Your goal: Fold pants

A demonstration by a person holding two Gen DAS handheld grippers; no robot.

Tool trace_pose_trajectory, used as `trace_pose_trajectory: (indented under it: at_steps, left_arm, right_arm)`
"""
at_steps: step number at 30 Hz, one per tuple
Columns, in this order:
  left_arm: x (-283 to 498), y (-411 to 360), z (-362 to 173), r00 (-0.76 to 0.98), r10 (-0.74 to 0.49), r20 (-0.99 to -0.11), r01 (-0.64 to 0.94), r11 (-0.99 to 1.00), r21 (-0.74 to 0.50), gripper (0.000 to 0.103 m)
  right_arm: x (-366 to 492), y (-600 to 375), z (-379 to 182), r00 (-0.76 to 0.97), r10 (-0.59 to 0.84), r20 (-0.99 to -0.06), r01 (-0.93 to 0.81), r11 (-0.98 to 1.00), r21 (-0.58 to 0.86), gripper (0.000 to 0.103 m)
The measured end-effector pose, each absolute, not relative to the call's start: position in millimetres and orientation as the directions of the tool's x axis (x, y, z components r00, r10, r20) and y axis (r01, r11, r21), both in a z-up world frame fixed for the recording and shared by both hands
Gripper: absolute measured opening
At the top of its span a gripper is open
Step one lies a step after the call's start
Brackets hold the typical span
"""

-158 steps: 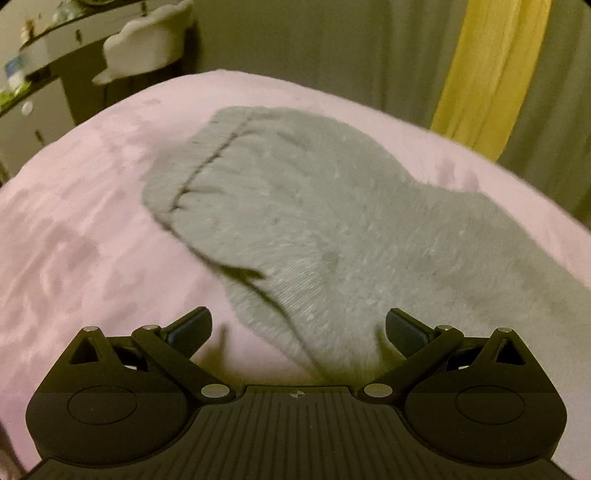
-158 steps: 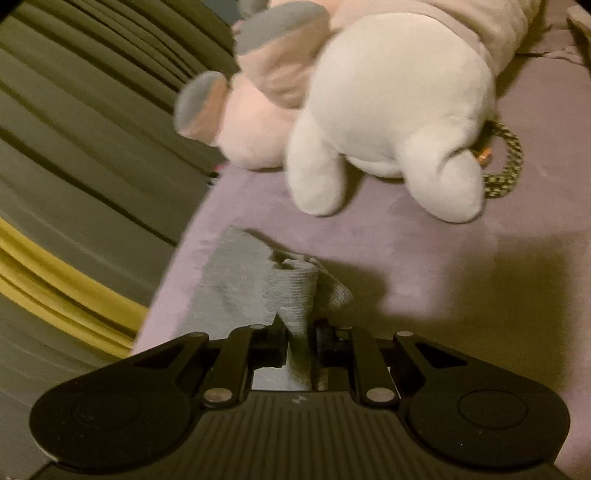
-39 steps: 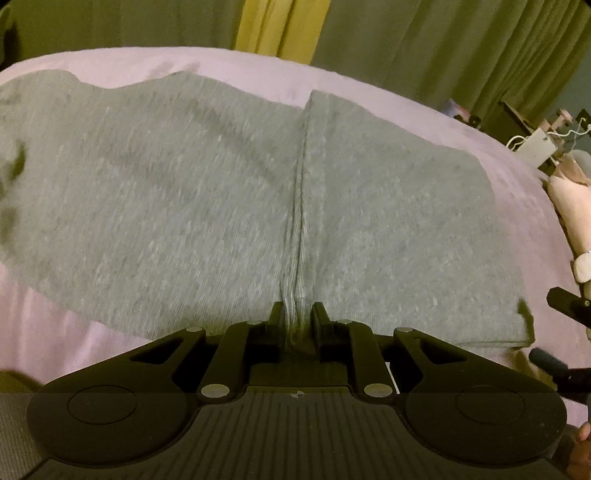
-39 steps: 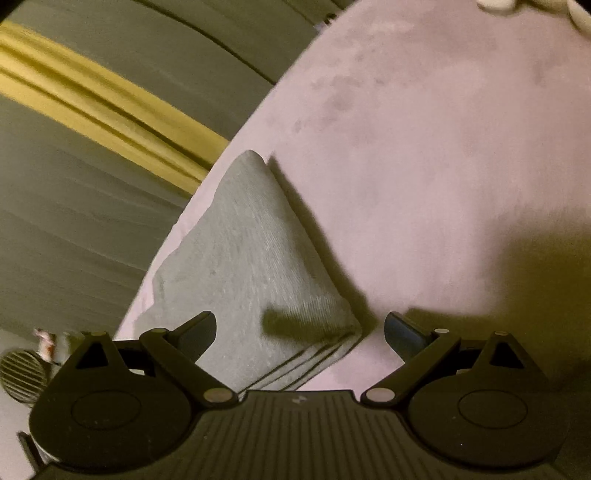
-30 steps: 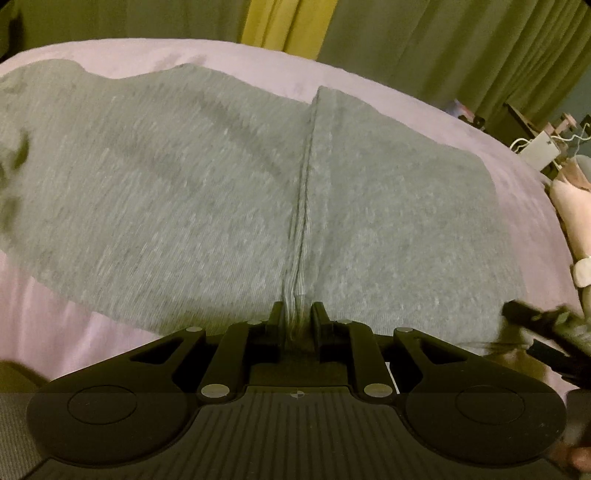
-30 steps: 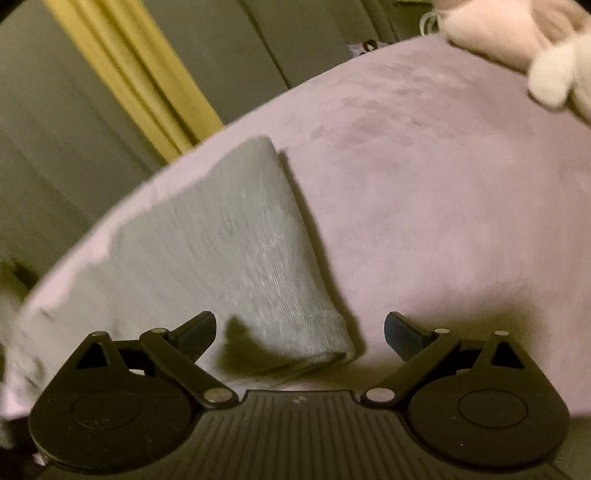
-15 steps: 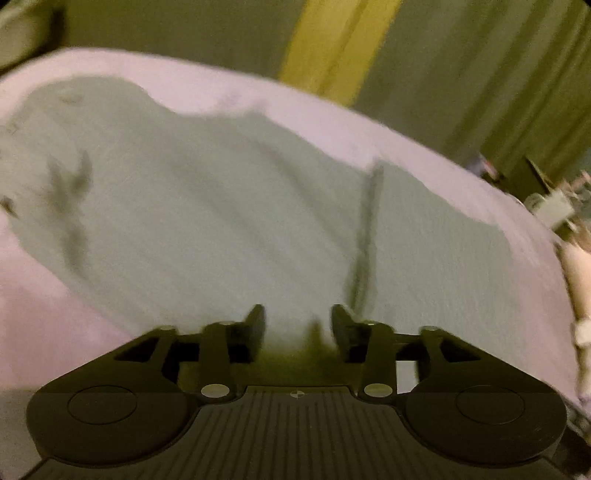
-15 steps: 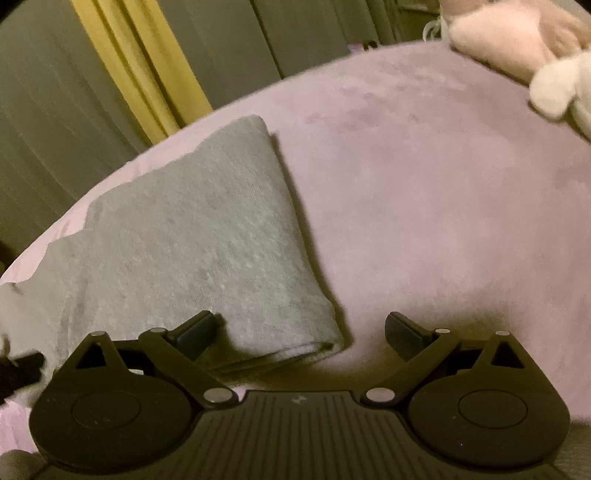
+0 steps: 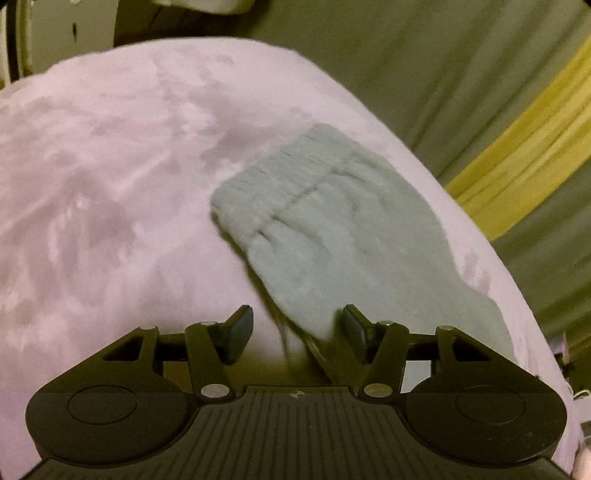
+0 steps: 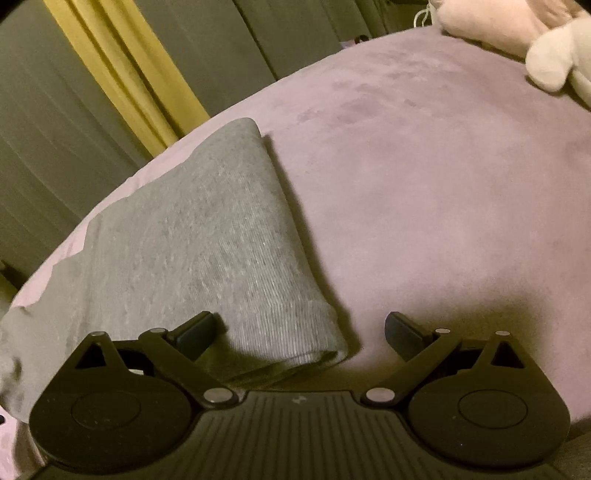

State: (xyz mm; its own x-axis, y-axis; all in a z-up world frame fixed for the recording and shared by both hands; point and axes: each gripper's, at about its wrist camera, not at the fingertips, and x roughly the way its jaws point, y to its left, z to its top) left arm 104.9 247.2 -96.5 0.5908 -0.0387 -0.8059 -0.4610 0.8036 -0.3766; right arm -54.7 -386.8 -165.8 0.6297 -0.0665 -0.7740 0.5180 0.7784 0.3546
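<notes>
Grey knit pants (image 9: 343, 225) lie folded on a pink bedspread (image 9: 110, 184). In the left wrist view the ribbed waistband end points away and a near corner of the pants reaches between my open fingers. My left gripper (image 9: 293, 326) is open and holds nothing. In the right wrist view the folded pants (image 10: 192, 251) lie with their layered folded edge just in front of my right gripper (image 10: 301, 332), which is open and empty, its left finger (image 10: 199, 328) over the cloth.
Grey and yellow curtains (image 10: 122, 74) hang behind the bed's far edge. A pink and white plush toy (image 10: 528, 33) lies at the far right of the bed. White furniture (image 9: 74, 33) stands beyond the bed at upper left in the left wrist view.
My left gripper has let go of the pants' middle seam, opened, and swung left to the waistband end. My right gripper has stayed open near the folded edge.
</notes>
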Motion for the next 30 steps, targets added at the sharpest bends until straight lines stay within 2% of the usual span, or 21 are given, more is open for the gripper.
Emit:
trace_pose_trajectory:
  at_steps: [2,5,7,9,11,12,14,16,19,22,25,26,27,29,30]
  left_arm:
    - [115.5,256.7,-104.9,0.582,-0.034,-0.813,-0.470,0.802,-0.370,0.055]
    - [125.1,268.7,-114.5,0.573,-0.034,-0.819,-0.481,0.795,-0.370,0.040]
    - [133.6,280.2,-120.4,0.579,-0.057,-0.813,-0.488,0.775,-0.401,0.036]
    - [138.3,289.9,-124.8,0.579,-0.084,-0.811,-0.501,0.748,-0.434,0.025]
    - [139.5,293.5,-122.4,0.599,-0.095,-0.795,-0.497,0.734,-0.462,0.022]
    - [139.2,294.9,-120.7,0.611,-0.086,-0.787,-0.491,0.739,-0.462,0.017]
    - [135.1,290.8,-110.6,0.630,-0.041,-0.776,-0.474,0.771,-0.425,0.014]
    - [126.5,283.3,-94.7,0.688,0.014,-0.726,-0.436,0.807,-0.398,0.014]
    - [119.0,278.4,-84.3,0.740,0.026,-0.672,-0.397,0.824,-0.405,0.014]
    - [128.2,283.0,-102.4,0.701,0.022,-0.713,-0.417,0.824,-0.385,0.015]
    - [128.1,282.9,-115.3,0.679,0.002,-0.734,-0.413,0.828,-0.380,0.022]
    - [127.2,282.6,-112.7,0.694,-0.020,-0.720,-0.391,0.829,-0.400,0.040]
    - [129.2,283.6,-110.2,0.703,-0.056,-0.709,-0.364,0.828,-0.426,0.071]
    - [129.4,284.9,-112.0,0.709,-0.107,-0.697,-0.342,0.812,-0.473,0.096]
    - [130.8,285.0,-114.5,0.700,-0.091,-0.708,-0.363,0.809,-0.463,0.091]
  right_arm:
    - [-54.1,-384.5,-167.3,0.628,-0.076,-0.774,0.515,0.787,0.340,0.098]
    - [-55.1,-382.8,-168.3,0.628,-0.081,-0.774,0.516,0.788,0.336,0.098]
    - [-54.8,-382.8,-168.4,0.627,-0.083,-0.775,0.517,0.789,0.334,0.099]
    - [-52.9,-381.7,-168.3,0.625,-0.088,-0.776,0.517,0.791,0.327,0.099]
    - [-53.5,-380.1,-167.4,0.624,-0.092,-0.776,0.516,0.794,0.321,0.099]
    - [-53.1,-379.6,-167.4,0.623,-0.094,-0.776,0.516,0.795,0.318,0.099]
    - [-53.0,-379.9,-168.3,0.624,-0.095,-0.775,0.515,0.796,0.317,0.099]
    - [-53.6,-380.2,-168.3,0.625,-0.094,-0.775,0.515,0.796,0.318,0.099]
    - [-53.7,-380.5,-168.0,0.625,-0.094,-0.775,0.514,0.797,0.318,0.099]
    - [-54.1,-381.3,-167.8,0.626,-0.091,-0.774,0.514,0.795,0.323,0.099]
    - [-54.5,-381.2,-167.2,0.627,-0.089,-0.774,0.513,0.795,0.325,0.099]
    - [-54.6,-381.3,-167.1,0.628,-0.088,-0.773,0.513,0.794,0.326,0.099]
    - [-54.7,-381.1,-167.0,0.628,-0.089,-0.773,0.513,0.794,0.326,0.099]
    - [-54.6,-381.4,-167.1,0.627,-0.089,-0.774,0.514,0.794,0.325,0.099]
    - [-54.5,-381.4,-167.2,0.627,-0.089,-0.774,0.514,0.794,0.325,0.099]
